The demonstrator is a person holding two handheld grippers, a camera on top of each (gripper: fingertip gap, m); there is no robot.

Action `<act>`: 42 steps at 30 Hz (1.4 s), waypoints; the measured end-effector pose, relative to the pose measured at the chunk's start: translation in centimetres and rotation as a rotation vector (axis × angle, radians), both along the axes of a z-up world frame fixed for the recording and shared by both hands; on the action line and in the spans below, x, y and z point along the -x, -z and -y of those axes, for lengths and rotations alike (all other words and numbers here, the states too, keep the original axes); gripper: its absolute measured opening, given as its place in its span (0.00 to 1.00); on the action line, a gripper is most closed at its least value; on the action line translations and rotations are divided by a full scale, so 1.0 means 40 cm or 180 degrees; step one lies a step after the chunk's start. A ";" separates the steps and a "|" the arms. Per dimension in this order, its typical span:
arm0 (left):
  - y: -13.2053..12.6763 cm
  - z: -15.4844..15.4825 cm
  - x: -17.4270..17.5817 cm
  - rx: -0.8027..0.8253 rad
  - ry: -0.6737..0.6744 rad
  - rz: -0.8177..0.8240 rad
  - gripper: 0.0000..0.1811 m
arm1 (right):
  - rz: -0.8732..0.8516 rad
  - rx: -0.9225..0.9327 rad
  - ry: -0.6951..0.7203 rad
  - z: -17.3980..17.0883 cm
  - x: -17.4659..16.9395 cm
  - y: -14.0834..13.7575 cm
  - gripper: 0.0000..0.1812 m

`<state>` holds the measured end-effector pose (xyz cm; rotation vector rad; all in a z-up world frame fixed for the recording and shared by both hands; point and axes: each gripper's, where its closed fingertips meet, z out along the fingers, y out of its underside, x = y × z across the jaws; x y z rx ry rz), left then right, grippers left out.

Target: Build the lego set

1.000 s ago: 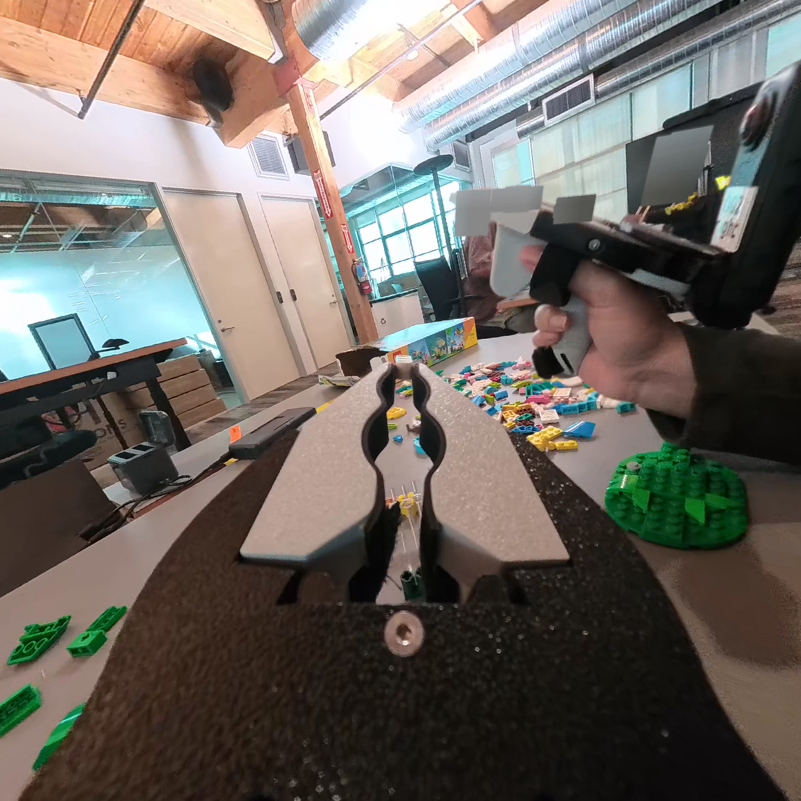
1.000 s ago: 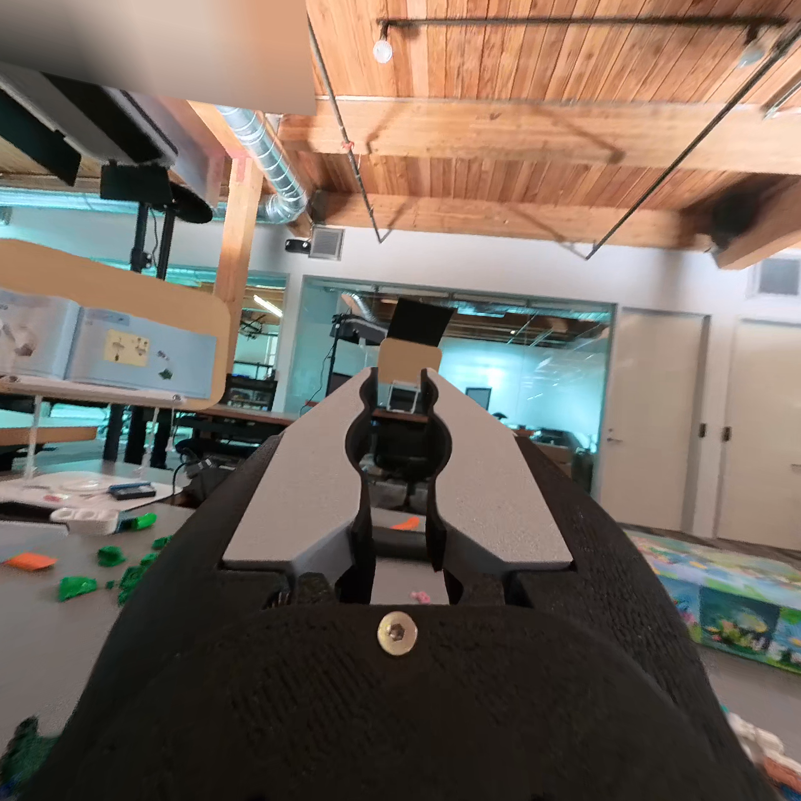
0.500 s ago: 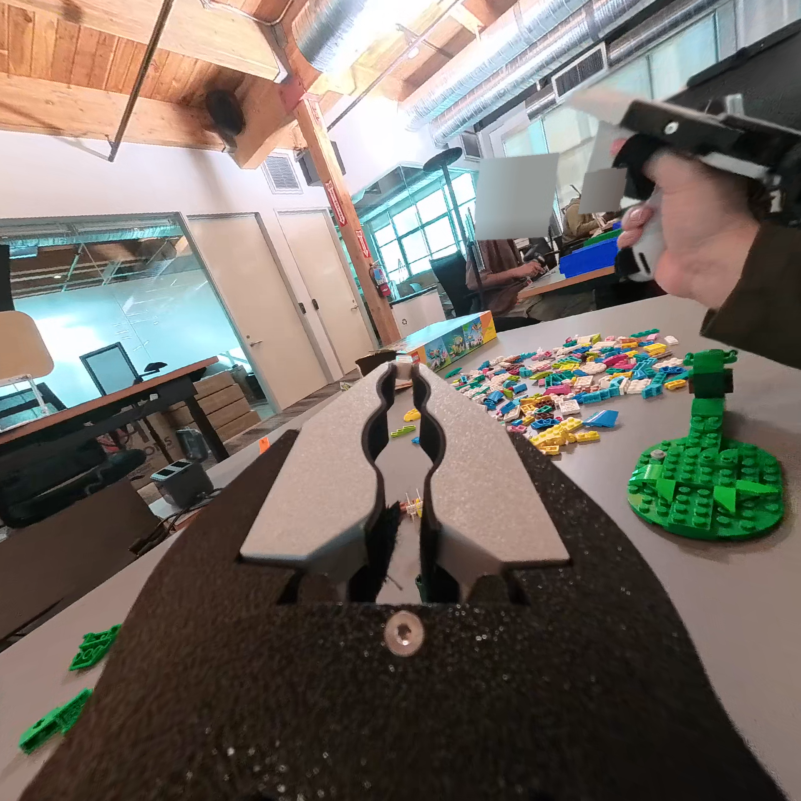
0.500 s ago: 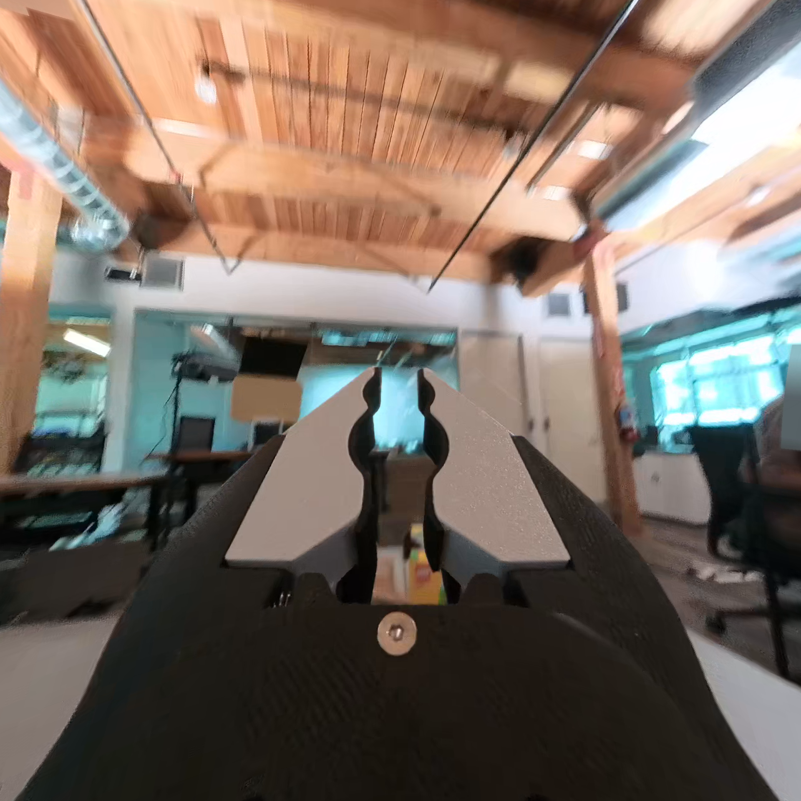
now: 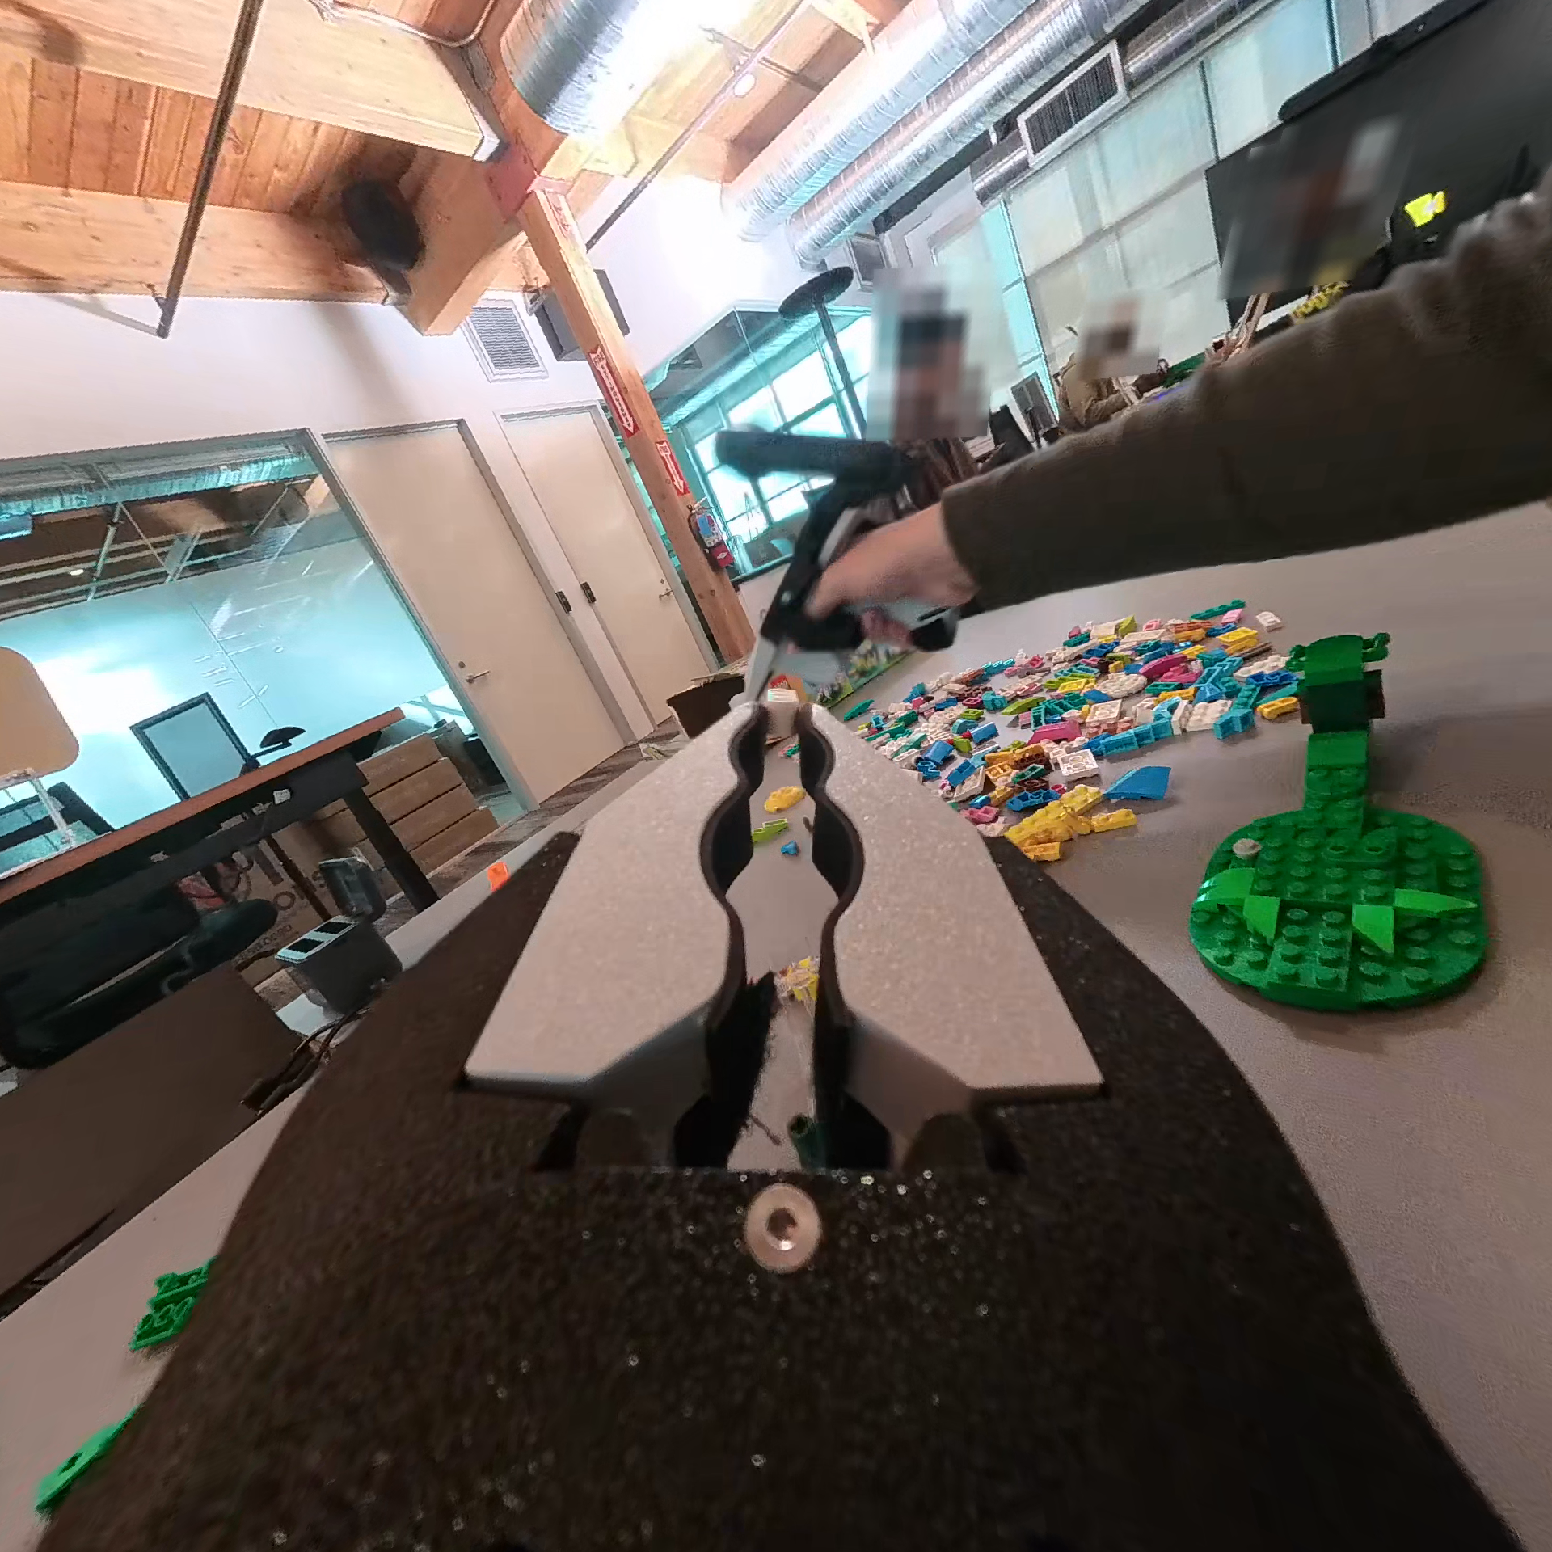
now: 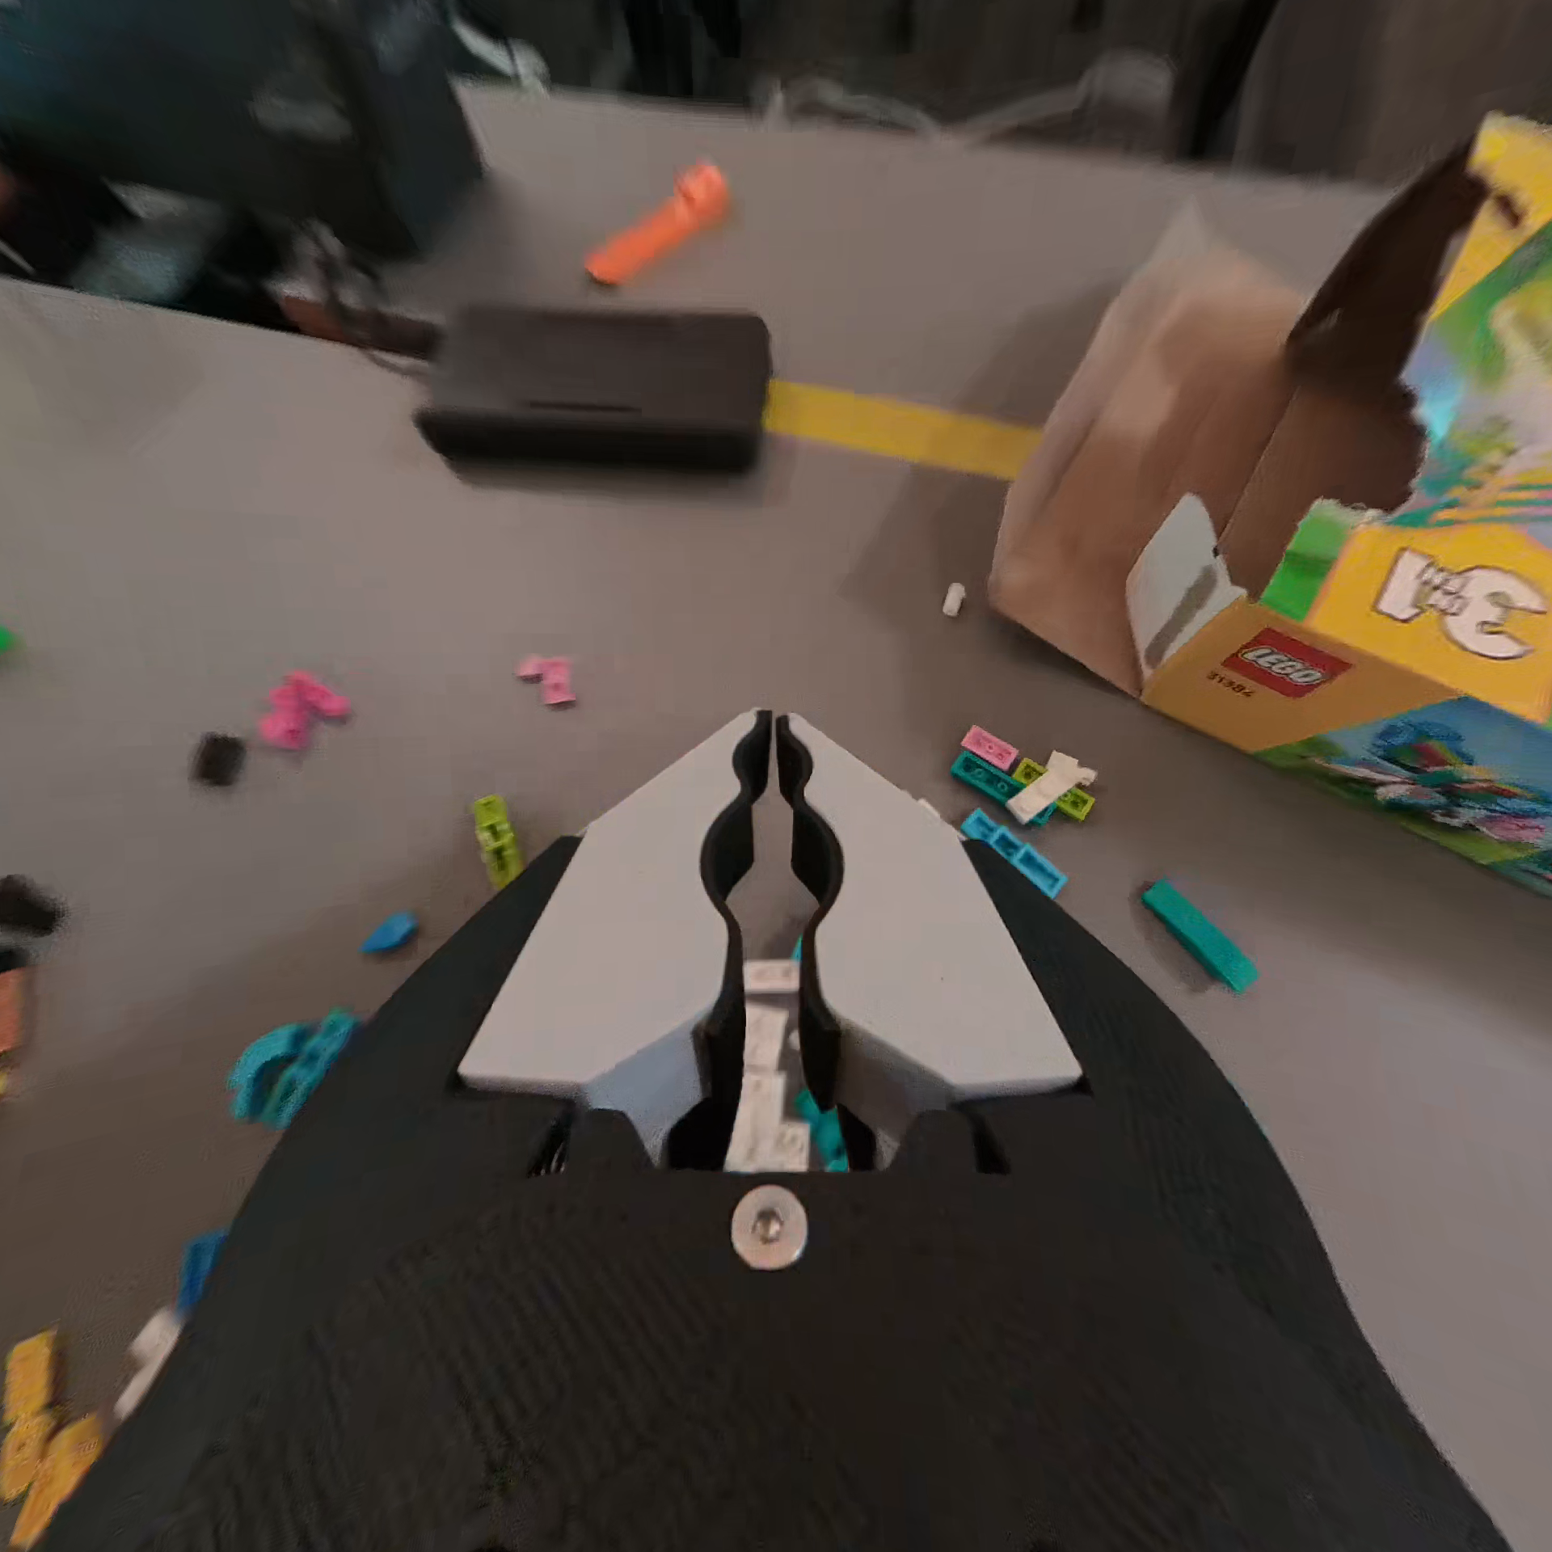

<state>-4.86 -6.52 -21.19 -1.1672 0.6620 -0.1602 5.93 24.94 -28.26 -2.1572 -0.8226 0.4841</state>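
A round green baseplate (image 5: 1335,915) with a green stalk built on it stands on the grey table at the right of the left wrist view. A pile of loose coloured bricks (image 5: 1092,739) lies behind it. My left gripper (image 5: 782,712) is above the table, nearly shut, with a small white piece pinched at its tips. My right gripper (image 6: 768,718) is shut and empty, pointing down at the table among scattered bricks next to the set's box (image 6: 1386,655). It also shows in the left wrist view (image 5: 760,680), held by a hand (image 5: 890,571).
A black device (image 6: 596,386), a strip of yellow tape (image 6: 899,428) and an orange object (image 6: 663,227) lie beyond the right gripper. Pink (image 6: 298,705), lime (image 6: 495,831) and teal (image 6: 1201,932) bricks lie around it. Small green pieces (image 5: 172,1314) sit at the near left. There is about 35 centimetres between the tips of the two grippers. The round green baseplate (image 5: 1335,915) is about 15 centimetres from my left fingertips.
My right gripper has swung from pointing up at the ceiling down to the table by the box, and its jaws have closed. My left gripper has stayed nearly in place.
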 end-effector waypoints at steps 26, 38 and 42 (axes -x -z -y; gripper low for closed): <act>-0.001 -0.006 0.003 0.0057 0.0034 0.0107 0.03 | 0.0604 0.0129 0.0374 -0.202 0.009 0.138 0.02; -0.043 -0.018 0.091 -0.0180 -0.0495 0.0316 0.03 | -0.0052 -0.0221 -0.2143 0.527 0.213 0.008 0.02; -0.044 -0.018 0.091 -0.0180 -0.0489 0.0331 0.03 | 0.0254 -0.0199 -0.2427 0.720 0.233 0.066 0.02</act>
